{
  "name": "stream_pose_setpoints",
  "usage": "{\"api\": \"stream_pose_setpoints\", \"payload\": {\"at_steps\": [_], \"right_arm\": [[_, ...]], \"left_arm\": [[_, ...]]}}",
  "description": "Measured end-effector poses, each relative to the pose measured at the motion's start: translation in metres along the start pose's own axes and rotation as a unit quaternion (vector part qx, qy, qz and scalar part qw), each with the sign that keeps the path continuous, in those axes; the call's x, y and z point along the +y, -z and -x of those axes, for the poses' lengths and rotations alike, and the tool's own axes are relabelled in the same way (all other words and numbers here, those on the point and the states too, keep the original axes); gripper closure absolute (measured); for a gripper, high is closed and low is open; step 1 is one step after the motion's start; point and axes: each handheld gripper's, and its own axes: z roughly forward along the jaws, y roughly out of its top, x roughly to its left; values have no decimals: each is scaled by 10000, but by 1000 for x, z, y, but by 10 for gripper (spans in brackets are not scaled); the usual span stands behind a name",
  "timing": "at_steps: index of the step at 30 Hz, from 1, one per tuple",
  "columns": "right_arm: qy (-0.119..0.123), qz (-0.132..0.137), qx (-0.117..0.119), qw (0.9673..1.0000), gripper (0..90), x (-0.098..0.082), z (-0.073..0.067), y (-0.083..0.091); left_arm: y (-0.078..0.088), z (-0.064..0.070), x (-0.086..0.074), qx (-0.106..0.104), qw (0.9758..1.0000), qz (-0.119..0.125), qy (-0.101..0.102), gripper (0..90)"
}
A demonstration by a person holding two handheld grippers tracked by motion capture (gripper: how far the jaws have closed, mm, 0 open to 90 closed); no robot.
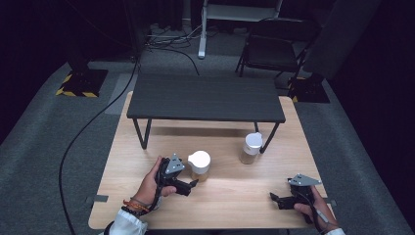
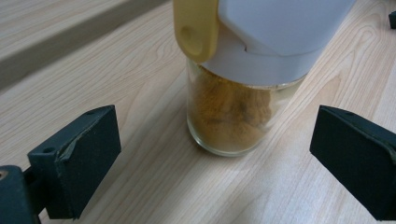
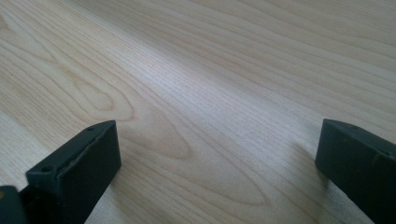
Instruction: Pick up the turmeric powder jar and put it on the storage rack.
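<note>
Glass and white plastic make the nearer jar (image 1: 199, 166), which stands upright on the wooden table (image 1: 235, 196) in the high view. The left gripper (image 1: 192, 185) is just beside it, at about 7 o'clock from the jar, and its jaws point toward 2 o'clock, at the lower part of the jar. A second jar (image 1: 251, 148) with a white lid stands well apart at 2 o'clock, near a leg of the dark raised shelf (image 1: 205, 98). The right gripper (image 1: 273, 197) rests low at 4 o'clock from the first jar, far from both jars, so the left hand (image 1: 149, 186) is clearly the nearer one.

From the left gripper view, the jaws stand wide apart and the jar (image 2: 231, 107) is straight ahead at 12 o'clock, centred between them but not yet touched. Its long axis is vertical. Inside is a brownish-yellow powder (image 2: 229, 116) that fills the glass unevenly, maybe half. A yellow tab (image 2: 196, 28) hangs at the white lid (image 2: 275, 32). I judge a short push forward would bring the glass between the pads.

From the right gripper view, the jaws are also wide, and hold nothing; between them lies bare wood (image 3: 196, 93).
</note>
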Motion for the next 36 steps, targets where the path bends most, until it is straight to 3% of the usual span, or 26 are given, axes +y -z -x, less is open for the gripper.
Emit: {"api": "stream_pose_setpoints", "payload": {"at_steps": [10,17,26,32,36], "right_arm": [[4,-1,6,10000,0,0,0,0],[5,-1,8,10000,0,0,0,0],[5,0,8,10000,0,0,0,0],[7,0,9,10000,0,0,1,0],[16,-2,15,10000,0,0,1,0]], "left_arm": [[-13,-3,4,-120,9999,-16,92,16],[-21,-6,4,-241,9993,71,285,18],[-32,-6,8,-342,9988,100,321,19],[-39,-6,5,-410,9973,235,558,28],[-42,-3,-1,-407,9955,448,723,48]]}}
